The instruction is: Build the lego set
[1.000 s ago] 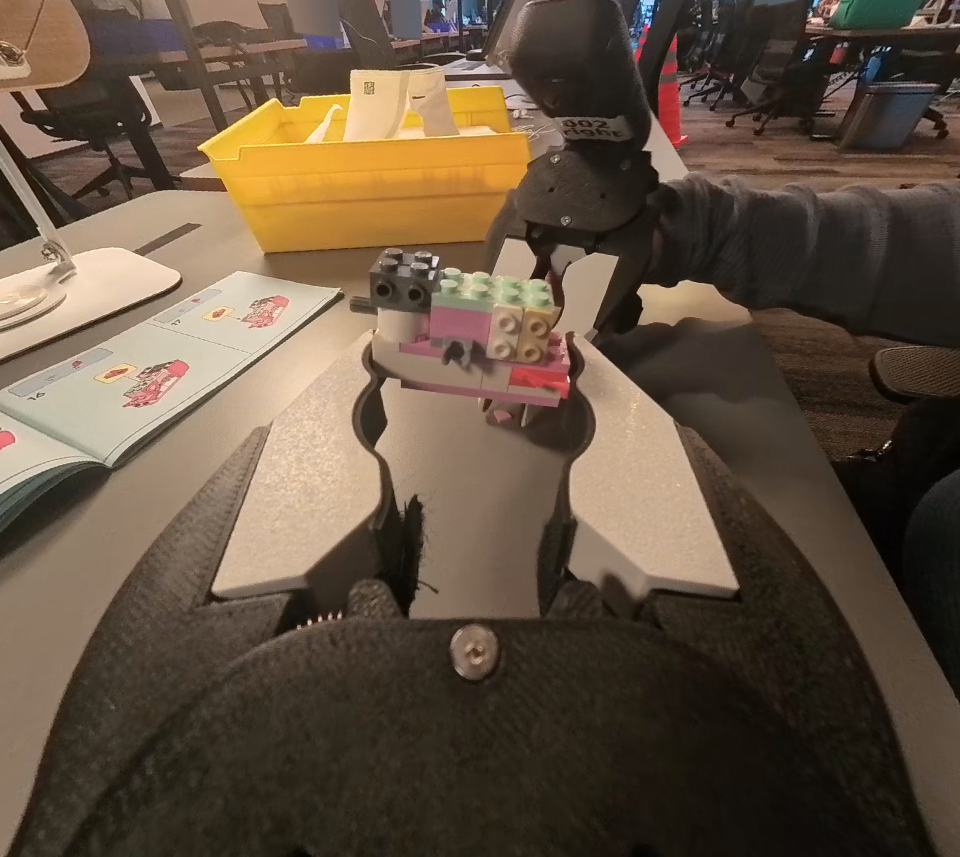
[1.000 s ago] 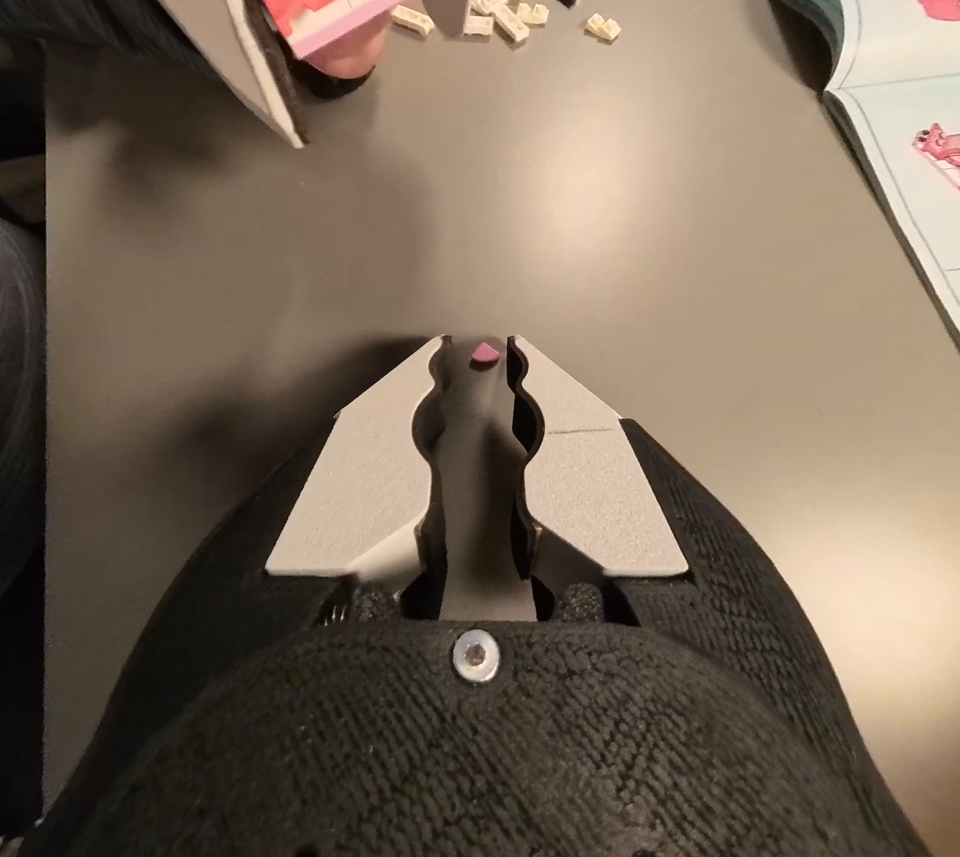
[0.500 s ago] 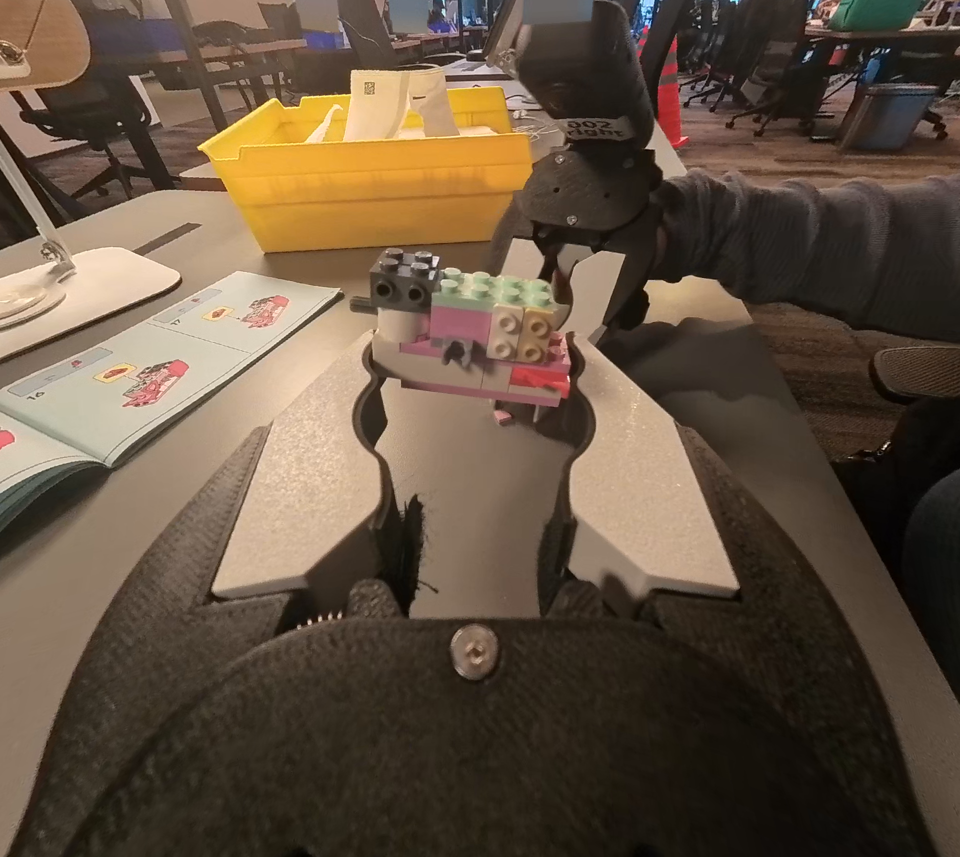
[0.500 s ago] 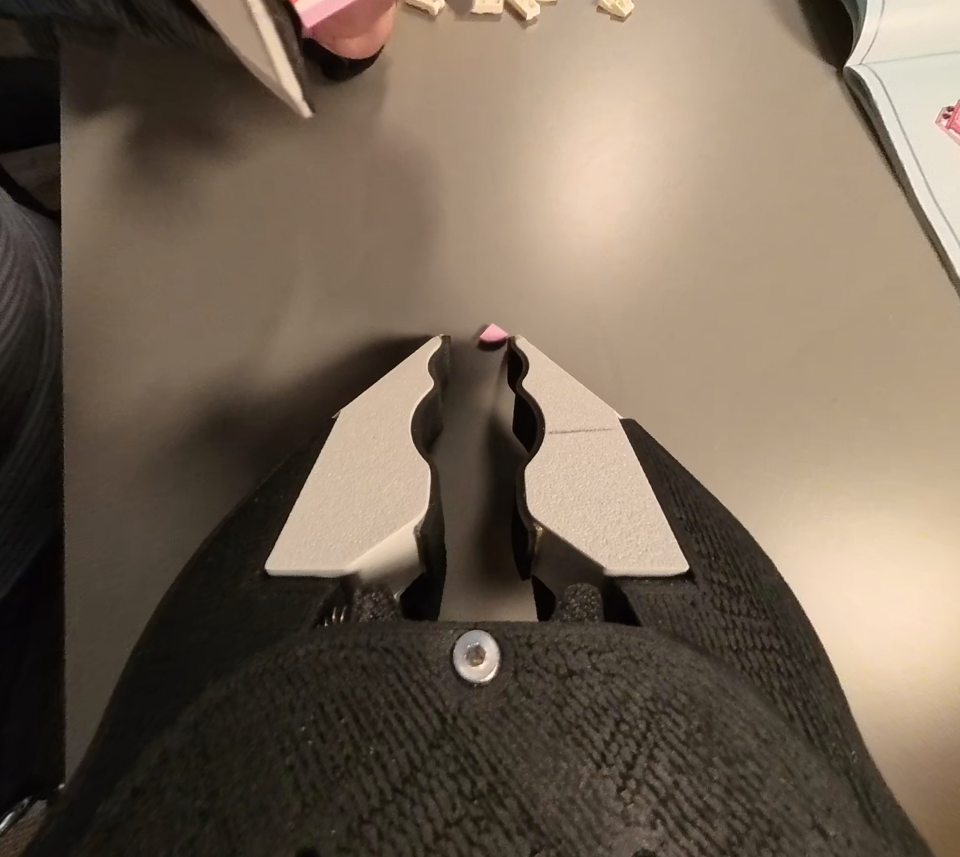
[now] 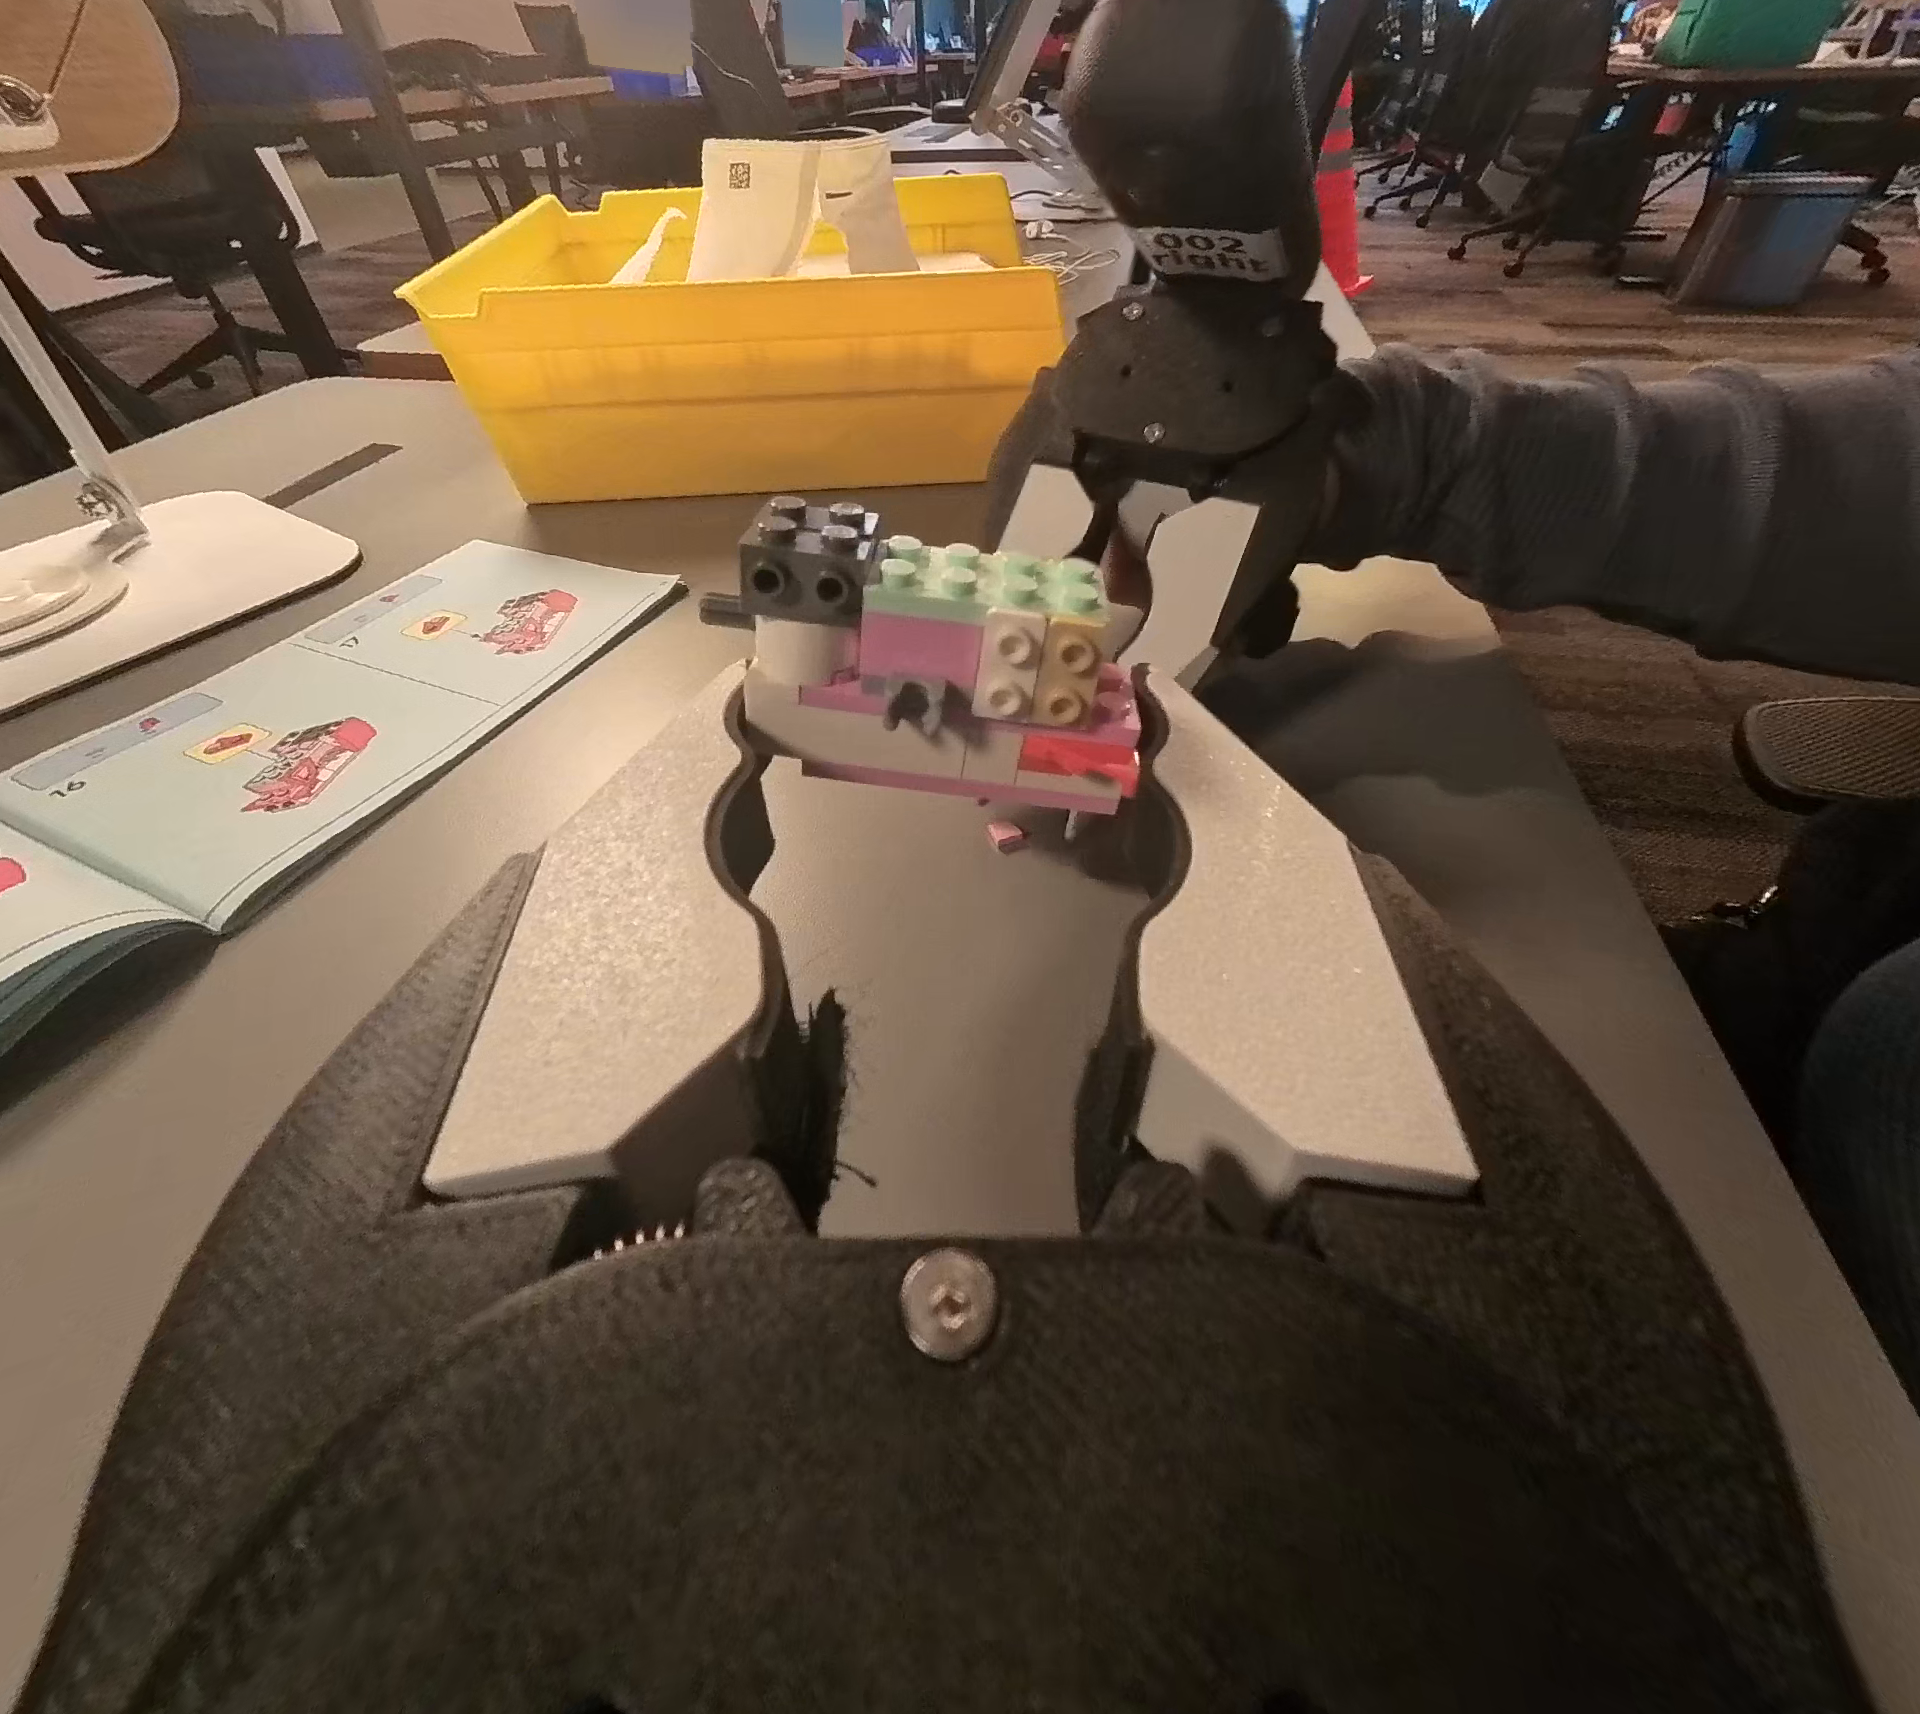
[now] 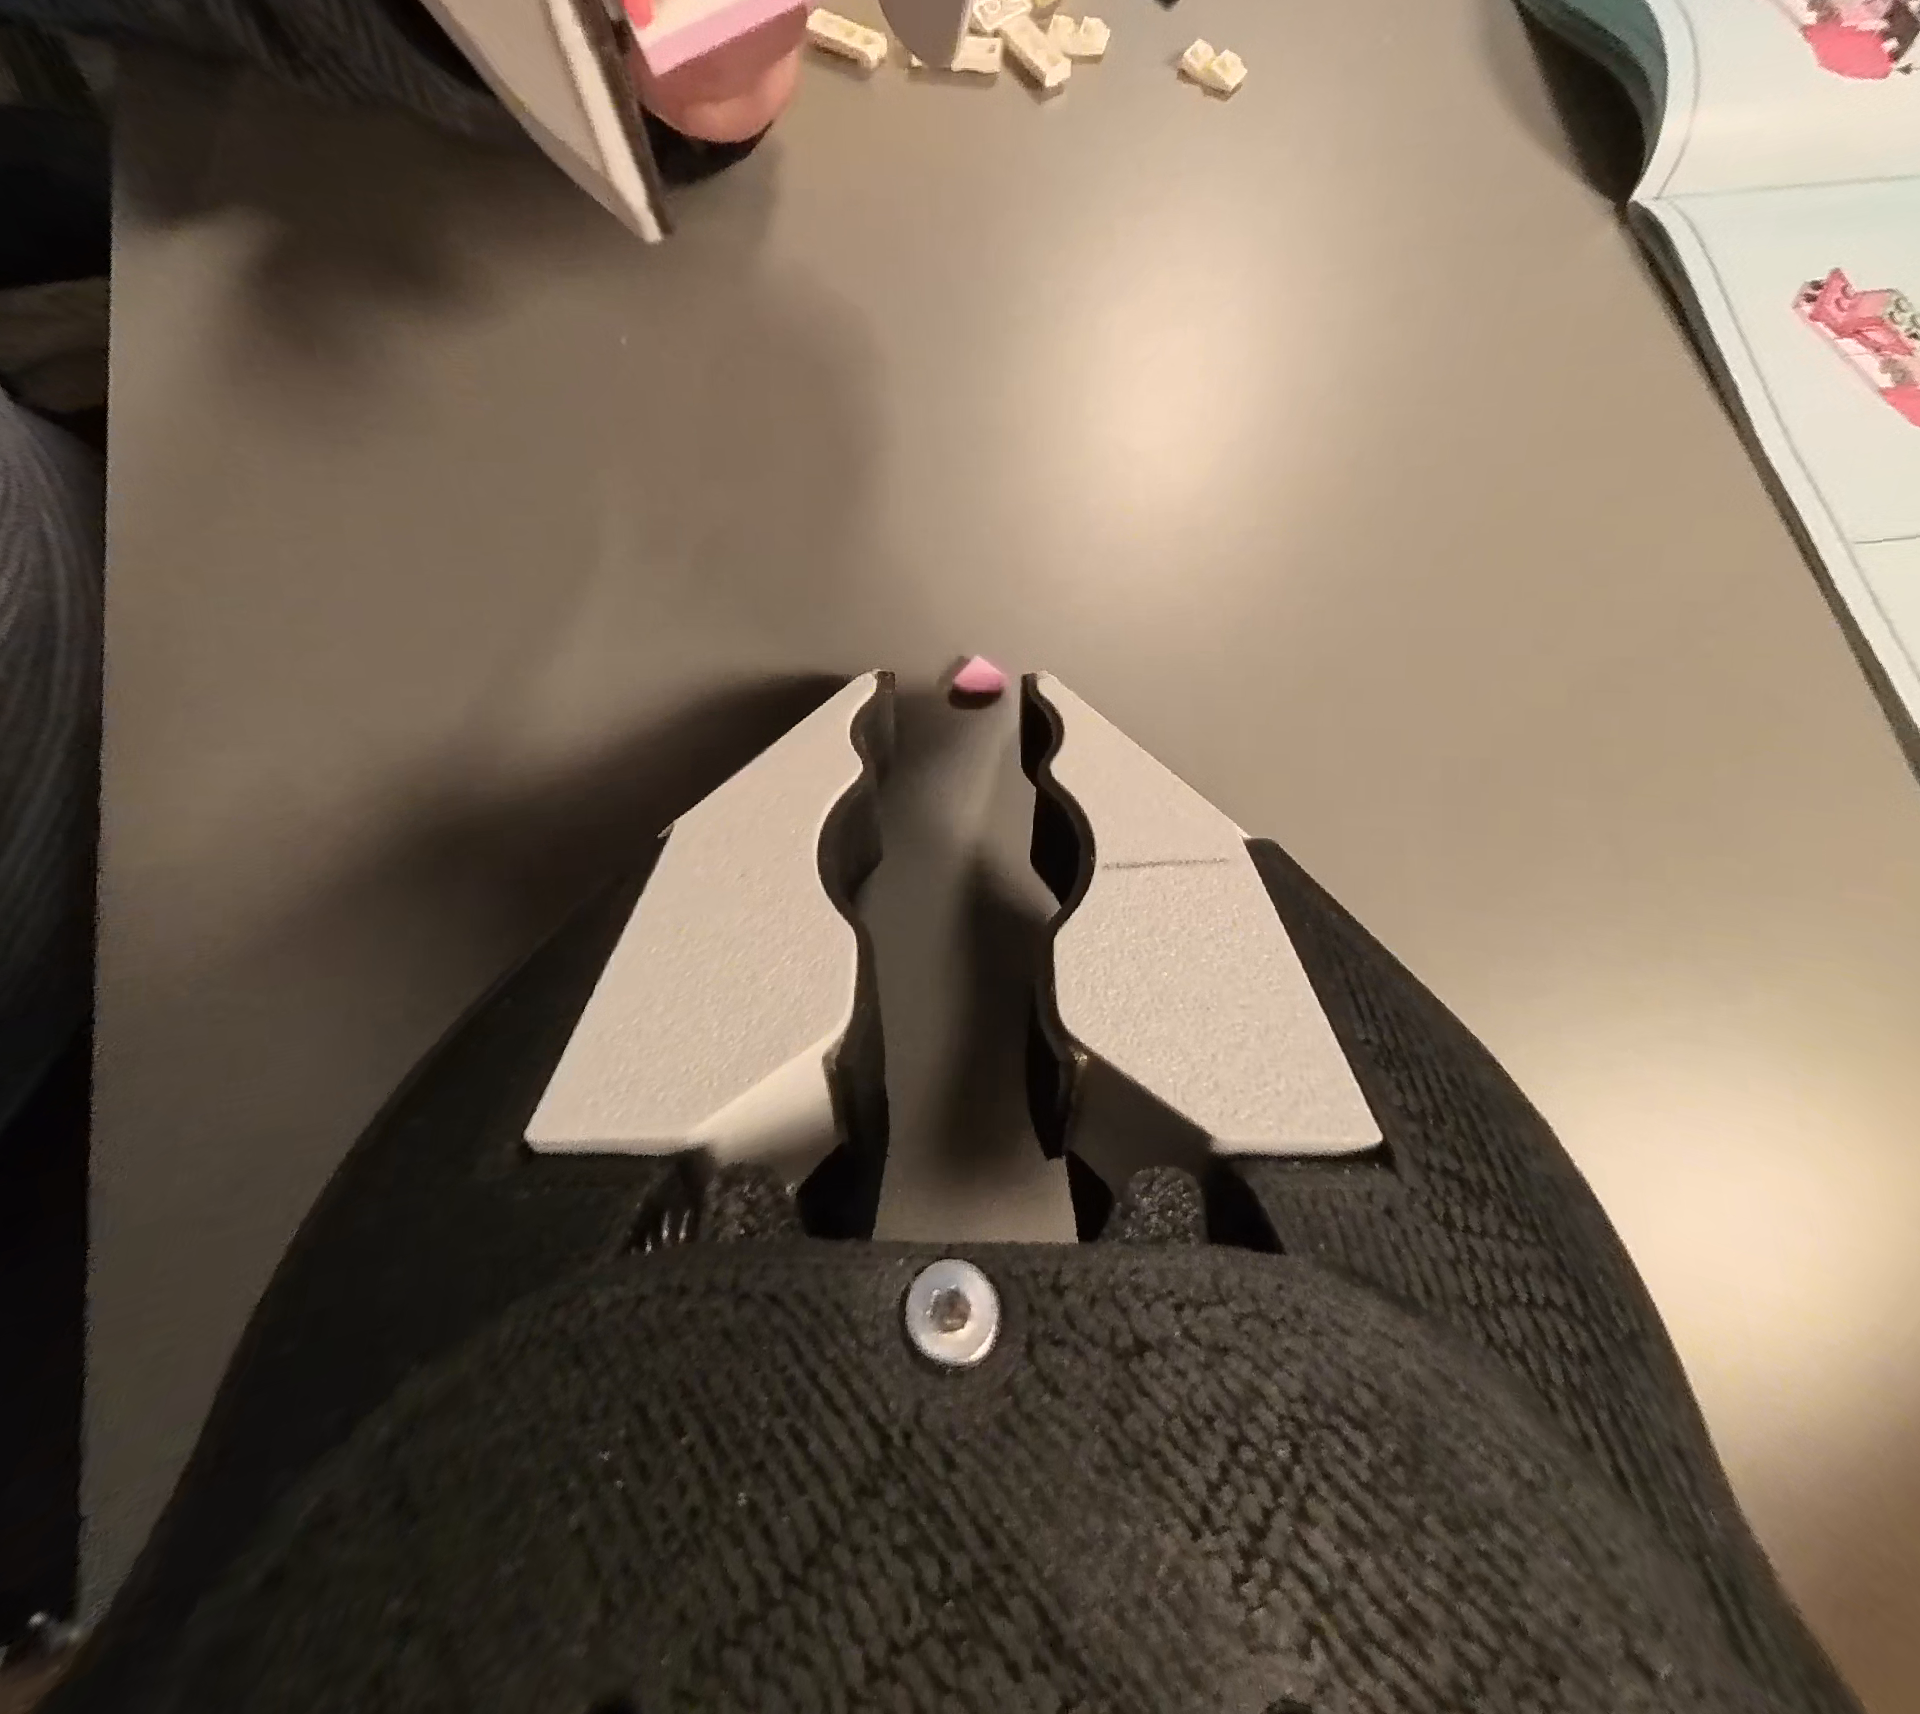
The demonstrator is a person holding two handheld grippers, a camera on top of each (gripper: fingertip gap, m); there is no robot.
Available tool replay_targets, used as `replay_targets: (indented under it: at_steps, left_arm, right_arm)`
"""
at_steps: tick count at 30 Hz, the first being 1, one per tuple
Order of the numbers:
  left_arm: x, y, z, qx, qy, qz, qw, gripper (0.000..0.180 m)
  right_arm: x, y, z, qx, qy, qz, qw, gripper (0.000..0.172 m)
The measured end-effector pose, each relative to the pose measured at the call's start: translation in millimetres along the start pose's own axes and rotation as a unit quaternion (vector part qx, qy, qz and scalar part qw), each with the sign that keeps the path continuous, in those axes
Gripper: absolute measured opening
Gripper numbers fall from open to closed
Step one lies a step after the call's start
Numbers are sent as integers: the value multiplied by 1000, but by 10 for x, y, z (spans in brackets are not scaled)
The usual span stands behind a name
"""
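Left hand-held gripper [image 5: 940, 729] held a small brick model [image 5: 935, 677] up off the counter [image 6: 1039, 376], its wide-set fingers [image 5: 644, 916] pressed on both ends of the pink base. Right hand-held gripper [image 6: 956, 688] pointed down at the counter with its fingers a little apart, holding nothing. A tiny pink piece [image 6: 977, 679] lay on the counter just past its tips, touching neither. Some cream bricks [image 6: 1029, 33] were scattered farther off, under the model. An open instruction booklet [image 5: 260, 729] lay to the left, and a yellow bin [image 5: 748, 386] stood at the far side.
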State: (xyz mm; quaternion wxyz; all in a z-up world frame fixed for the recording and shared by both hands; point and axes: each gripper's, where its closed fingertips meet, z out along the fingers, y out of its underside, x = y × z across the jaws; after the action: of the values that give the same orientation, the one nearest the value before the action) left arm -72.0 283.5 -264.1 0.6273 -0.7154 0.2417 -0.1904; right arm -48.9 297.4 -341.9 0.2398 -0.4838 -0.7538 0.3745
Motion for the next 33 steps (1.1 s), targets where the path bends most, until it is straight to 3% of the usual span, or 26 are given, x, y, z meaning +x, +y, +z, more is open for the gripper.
replay_targets:
  at_steps: [21,33]
  left_arm:
    - [1,3,3,-1,0,0,1000,68]
    - [-1,7,4,-1,1,0,1000,68]
  right_arm:
    - [-38,30,32,-16,-7,-9,1000,6]
    - [-29,9,58,-16,-7,-8,1000,4]
